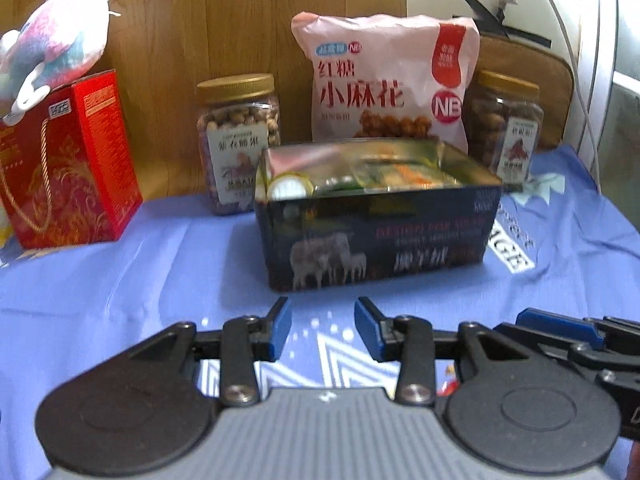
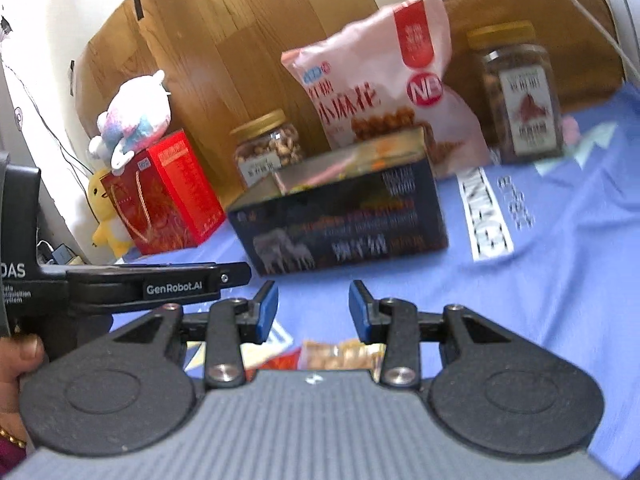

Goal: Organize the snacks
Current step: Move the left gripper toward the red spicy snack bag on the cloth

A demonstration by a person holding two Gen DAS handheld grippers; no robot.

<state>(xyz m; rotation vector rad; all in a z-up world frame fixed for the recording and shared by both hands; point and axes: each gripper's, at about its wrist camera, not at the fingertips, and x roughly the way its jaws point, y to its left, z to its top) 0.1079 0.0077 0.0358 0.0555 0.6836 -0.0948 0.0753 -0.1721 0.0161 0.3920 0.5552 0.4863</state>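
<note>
Hovering over the blue cloth [image 1: 120, 280], the left gripper [image 1: 323, 326] and right gripper [image 2: 313, 307] each stood narrowly parted and empty. The dark box [image 1: 380, 236] mid-cloth already held several small snacks. One orange packet [image 2: 340, 354] lay loose near the front edge, seemingly left to pack.

I see a blue cloth [image 1: 160, 264] with white letters and shapes in the lower frame. In the centre, the dark box [image 1: 380, 236] has pale sheep and red text. Behind it, the pink bag [image 1: 384, 80] has dark red characters. At left, the red box [image 1: 76, 160] carries gold pattern; the plush toy [image 1: 56, 44] above is pink, blue, white. My gripper pads [image 1: 282, 326] are blue.
</note>
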